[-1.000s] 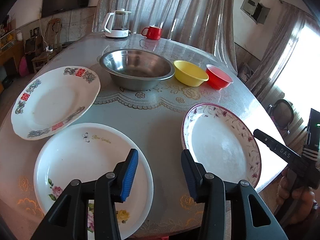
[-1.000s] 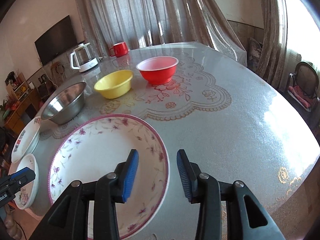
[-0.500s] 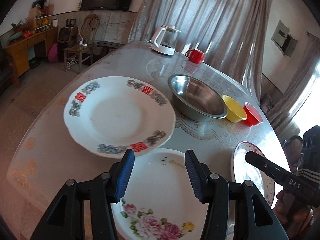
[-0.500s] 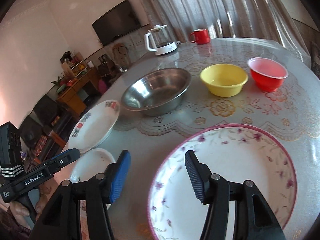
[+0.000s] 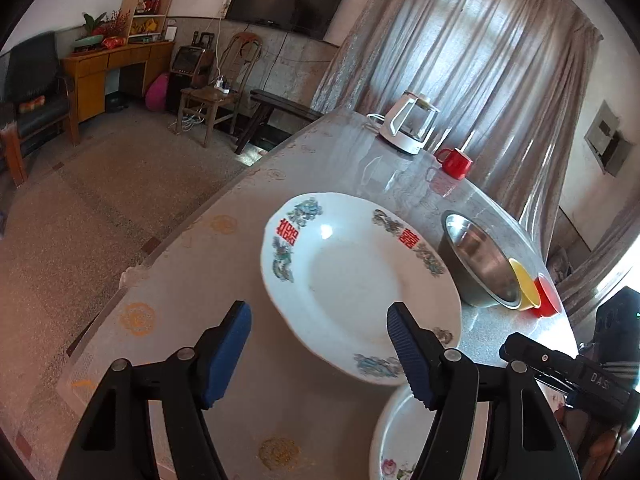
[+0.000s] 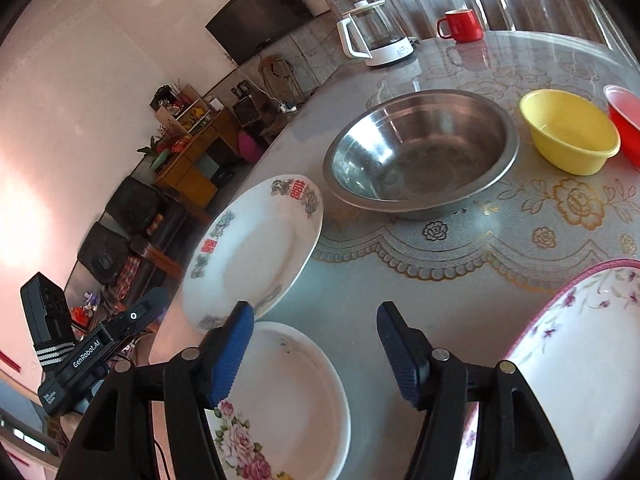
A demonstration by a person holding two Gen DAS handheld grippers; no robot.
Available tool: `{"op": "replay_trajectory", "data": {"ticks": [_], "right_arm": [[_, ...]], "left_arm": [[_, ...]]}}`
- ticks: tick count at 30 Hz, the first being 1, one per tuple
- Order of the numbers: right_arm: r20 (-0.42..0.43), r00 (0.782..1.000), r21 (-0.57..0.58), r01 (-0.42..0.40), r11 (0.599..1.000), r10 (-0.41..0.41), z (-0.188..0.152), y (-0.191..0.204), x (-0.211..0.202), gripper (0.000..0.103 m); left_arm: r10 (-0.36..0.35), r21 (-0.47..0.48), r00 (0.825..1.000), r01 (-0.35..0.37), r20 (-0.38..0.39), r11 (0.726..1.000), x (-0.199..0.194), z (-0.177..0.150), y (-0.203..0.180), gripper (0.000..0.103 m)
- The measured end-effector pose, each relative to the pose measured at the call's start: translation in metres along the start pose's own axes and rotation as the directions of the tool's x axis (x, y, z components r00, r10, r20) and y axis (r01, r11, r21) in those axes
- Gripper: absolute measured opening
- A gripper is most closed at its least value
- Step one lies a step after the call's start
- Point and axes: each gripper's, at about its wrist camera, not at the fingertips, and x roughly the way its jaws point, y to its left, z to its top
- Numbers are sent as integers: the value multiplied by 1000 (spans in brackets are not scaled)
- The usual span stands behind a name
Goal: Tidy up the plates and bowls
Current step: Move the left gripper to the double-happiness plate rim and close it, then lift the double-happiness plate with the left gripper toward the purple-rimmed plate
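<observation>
Left claw (image 5: pixel 318 346) and right claw (image 6: pixel 314 346) both just widened, holding nothing.

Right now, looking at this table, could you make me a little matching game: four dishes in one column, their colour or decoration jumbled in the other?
Things:
1. big bowl
2. small bowl beside it
3. mug
4. plate nearest the right gripper

Looks:
A. pink roses on white
B. plain red
C. shiny metal
D. yellow

Pairs: 1-C, 2-D, 3-B, 4-A

Red bowl (image 6: pixel 624 120) & purple-rim plate (image 6: pixel 580 344) cut off
</observation>
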Motion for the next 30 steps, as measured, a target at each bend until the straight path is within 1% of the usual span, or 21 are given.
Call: {"op": "replay_trajectory", "data": {"ticks": [3,6,8,10,13,14,17,18,19,21,24,25,27,28,29,30], "right_arm": [[-16,1000,31,-16,999,16,8,1,15,65],[-31,999,61,-26,998,28,14,3,29,65],[-41,999,74,-26,997,29,18,4,38,65],[-56,998,81,-32,996,36,22,6,47,65],[-79,996,91,-26,995,34,26,7,60,65],[-86,996,98,-27,995,36,27,7,63,65],[-93,994,112,-42,993,53,30,7,70,65],[-96,994,114,-49,992,60,31,7,73,65],[-100,993,117,-53,992,65,32,8,75,65],[-104,992,121,-58,991,70,34,8,79,65],[-113,991,114,-62,992,75,37,11,89,65],[-111,991,108,-59,992,71,39,13,92,63],[-119,991,87,-44,995,54,41,17,98,53],[-126,991,73,-36,997,45,42,19,101,50],[-135,991,52,-16,999,23,42,24,103,51],[-137,991,20,8,1000,-5,42,28,104,49]], "left_arm": [[-11,-49,1000,10,-18,999,8,11,15,74],[14,-59,1000,-15,-23,998,17,24,23,73],[0,-60,1000,-2,-30,998,25,33,26,72],[3,-62,999,-7,-50,998,37,41,28,71],[-5,-62,997,0,-79,998,55,50,30,62],[-12,-62,996,6,-87,998,60,52,30,57],[-45,-26,992,43,-119,999,75,59,25,44],[-50,-8,990,49,-129,999,80,60,22,42],[-60,11,988,62,-144,998,85,61,19,42],[-40,41,988,47,-150,998,93,63,15,41],[-44,49,986,53,-163,997,103,67,15,41],[-40,51,985,49,-168,997,105,68,14,41],[-15,79,987,28,-157,996,105,67,11,40],[6,99,989,9,-149,995,105,66,10,39],[20,111,990,-4,-143,994,103,64,10,33],[9,104,990,5,-142,995,101,62,12,33]]}}
